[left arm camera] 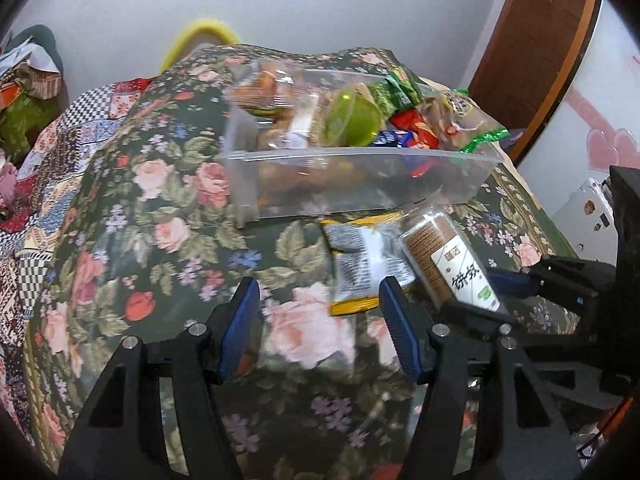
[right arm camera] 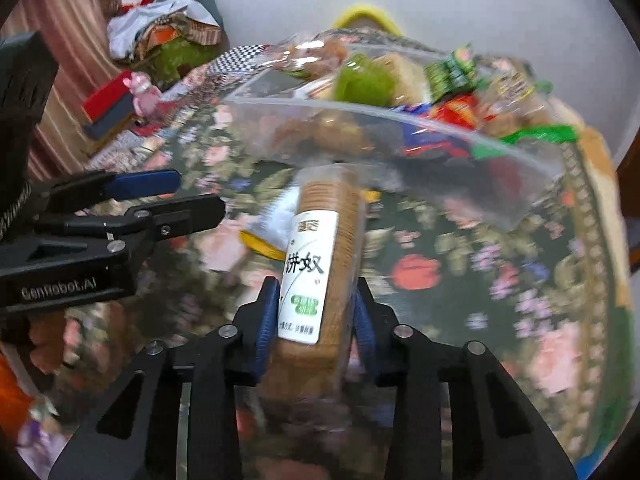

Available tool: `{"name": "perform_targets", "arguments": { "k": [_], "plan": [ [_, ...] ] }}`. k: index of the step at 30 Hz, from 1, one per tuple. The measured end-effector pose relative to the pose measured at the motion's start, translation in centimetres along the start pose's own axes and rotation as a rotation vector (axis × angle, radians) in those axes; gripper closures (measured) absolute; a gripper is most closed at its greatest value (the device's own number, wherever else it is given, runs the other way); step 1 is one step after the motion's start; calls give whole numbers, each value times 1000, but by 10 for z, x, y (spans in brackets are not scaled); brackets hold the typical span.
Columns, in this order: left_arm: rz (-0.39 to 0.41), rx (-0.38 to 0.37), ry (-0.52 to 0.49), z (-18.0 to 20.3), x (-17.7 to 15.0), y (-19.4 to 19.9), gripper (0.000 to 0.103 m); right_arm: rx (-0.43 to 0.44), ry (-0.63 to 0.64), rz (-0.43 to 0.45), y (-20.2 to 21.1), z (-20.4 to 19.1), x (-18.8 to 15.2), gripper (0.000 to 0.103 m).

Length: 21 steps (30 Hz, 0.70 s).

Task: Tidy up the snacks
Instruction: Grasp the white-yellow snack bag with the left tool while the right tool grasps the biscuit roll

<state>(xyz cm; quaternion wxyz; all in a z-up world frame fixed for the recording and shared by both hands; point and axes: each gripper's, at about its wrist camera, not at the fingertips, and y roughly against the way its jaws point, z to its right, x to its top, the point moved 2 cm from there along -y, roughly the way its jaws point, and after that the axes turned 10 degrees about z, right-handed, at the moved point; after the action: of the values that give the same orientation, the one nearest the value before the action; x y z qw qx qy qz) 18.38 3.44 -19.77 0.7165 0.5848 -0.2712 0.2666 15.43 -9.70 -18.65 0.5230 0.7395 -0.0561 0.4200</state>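
A clear plastic bin [left arm camera: 352, 184] holds several snacks, among them a green cup [left arm camera: 352, 124] and red and green packets. In front of it lie a yellow and white snack packet [left arm camera: 360, 264] and a long pack of brown crackers [left arm camera: 444, 260] with a white label. My right gripper [right arm camera: 316, 300] is shut on the cracker pack [right arm camera: 320, 248], just short of the bin [right arm camera: 400, 120]. My left gripper [left arm camera: 316, 296] is open and empty, left of the yellow packet. The right gripper [left arm camera: 516, 280] also shows in the left wrist view, and the left gripper [right arm camera: 176, 196] in the right wrist view.
Everything rests on a dark floral cloth [left arm camera: 160, 200] over a bed. A patchwork quilt [left arm camera: 48, 168] lies to the left, with a pile of clothes [right arm camera: 168, 36] and a pink toy [right arm camera: 144, 92] beyond. A brown door [left arm camera: 536, 48] stands at the right.
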Motion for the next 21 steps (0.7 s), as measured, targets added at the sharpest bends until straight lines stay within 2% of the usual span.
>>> {"name": "perform_targets", "arguments": {
  "k": [8, 12, 15, 18, 21],
  "plan": [
    [-58, -24, -9, 22, 0, -37, 41, -53, -87, 2, 7, 54, -6, 71],
    [-37, -17, -8, 29, 4, -51, 41, -35, -117, 3, 6, 60, -7, 70],
    [-63, -21, 8, 31, 4, -65, 41, -36, -117, 3, 2, 57, -8, 70],
    [-42, 6, -37, 37, 1, -72, 42, -42, -116, 10, 0, 56, -8, 70],
    [-33, -4, -53, 40, 1, -70, 52, -38, -129, 12, 0, 58, -6, 71]
  ]
}}
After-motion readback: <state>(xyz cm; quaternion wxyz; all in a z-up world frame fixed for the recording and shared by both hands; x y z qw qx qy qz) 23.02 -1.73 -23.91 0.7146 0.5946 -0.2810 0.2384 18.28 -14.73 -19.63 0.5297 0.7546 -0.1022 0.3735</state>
